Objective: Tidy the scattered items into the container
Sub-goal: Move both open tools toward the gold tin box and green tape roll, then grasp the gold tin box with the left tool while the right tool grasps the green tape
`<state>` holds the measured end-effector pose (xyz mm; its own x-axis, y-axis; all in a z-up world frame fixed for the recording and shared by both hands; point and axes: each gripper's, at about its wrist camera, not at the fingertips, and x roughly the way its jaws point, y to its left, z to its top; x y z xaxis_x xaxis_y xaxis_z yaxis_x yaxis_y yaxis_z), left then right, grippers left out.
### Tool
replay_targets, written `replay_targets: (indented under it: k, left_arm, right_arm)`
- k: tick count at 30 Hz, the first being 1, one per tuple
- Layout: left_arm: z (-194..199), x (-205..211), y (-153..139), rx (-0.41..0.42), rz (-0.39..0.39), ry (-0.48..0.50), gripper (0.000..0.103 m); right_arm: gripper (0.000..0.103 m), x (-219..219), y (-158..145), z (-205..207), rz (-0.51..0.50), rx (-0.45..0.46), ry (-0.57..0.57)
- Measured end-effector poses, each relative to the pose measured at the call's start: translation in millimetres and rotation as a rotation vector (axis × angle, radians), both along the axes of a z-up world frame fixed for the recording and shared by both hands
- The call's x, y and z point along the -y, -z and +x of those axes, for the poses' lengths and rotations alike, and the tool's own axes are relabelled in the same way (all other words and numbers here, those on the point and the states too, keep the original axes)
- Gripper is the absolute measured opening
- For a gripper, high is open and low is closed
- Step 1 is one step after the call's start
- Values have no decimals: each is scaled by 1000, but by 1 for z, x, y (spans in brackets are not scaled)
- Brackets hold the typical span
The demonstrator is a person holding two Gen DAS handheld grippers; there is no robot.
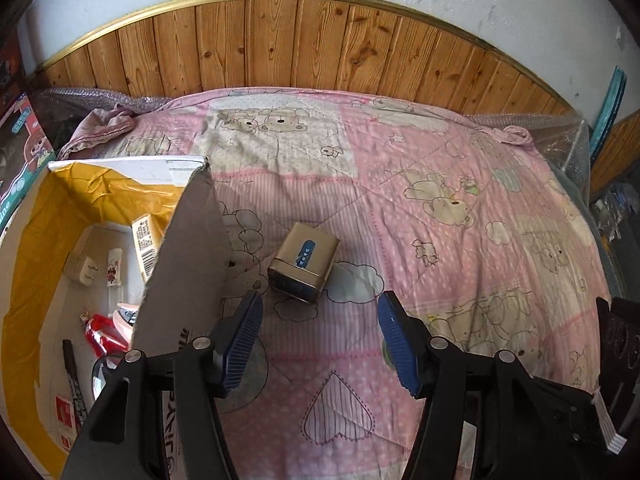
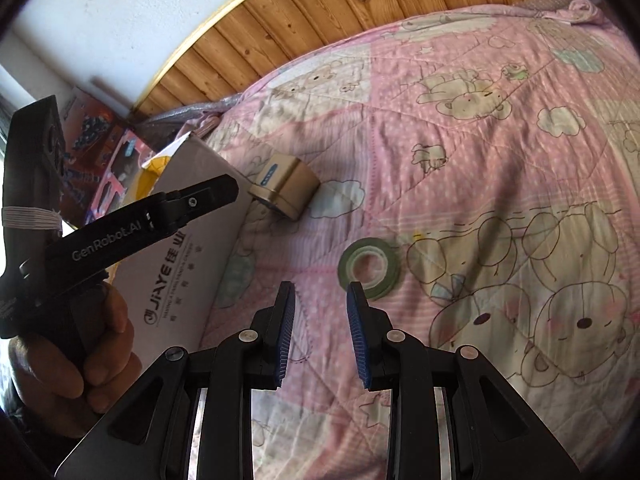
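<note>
A gold tin (image 1: 303,263) with a blue label lies on the pink quilt, just ahead of my left gripper (image 1: 320,312), which is open and empty. The same gold tin (image 2: 285,187) shows in the right wrist view beside the cardboard box (image 2: 192,248). A green tape roll (image 2: 370,268) lies flat on the quilt, right in front of my right gripper (image 2: 321,300), which is open with nothing between its fingers. The cardboard box (image 1: 188,256), lined with yellow tape, holds a charger plug (image 1: 84,272), a red packet (image 1: 102,330), a marker (image 1: 74,380) and other small items.
The pink cartoon quilt (image 1: 440,208) covers the whole bed up to a wood-panelled wall (image 1: 300,44). A person's hand (image 2: 80,356) holds the left gripper's handle at the left of the right wrist view. Toy boxes (image 2: 104,148) stand beyond the cardboard box.
</note>
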<state>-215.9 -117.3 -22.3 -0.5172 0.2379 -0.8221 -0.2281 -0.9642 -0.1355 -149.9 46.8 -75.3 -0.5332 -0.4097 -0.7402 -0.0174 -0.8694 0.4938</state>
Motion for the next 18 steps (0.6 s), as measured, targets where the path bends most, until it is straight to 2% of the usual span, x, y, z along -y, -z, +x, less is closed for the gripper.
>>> replay_targets:
  k: [7,18]
  left_arm:
    - [-32,-9,32,39,-15,-30,61]
    - [-61,-19,66,45,-57,-31,63]
  right_arm:
    - [30,-2,18,-19,60,29,-22]
    - [30,10,38,-43,238,49,-92]
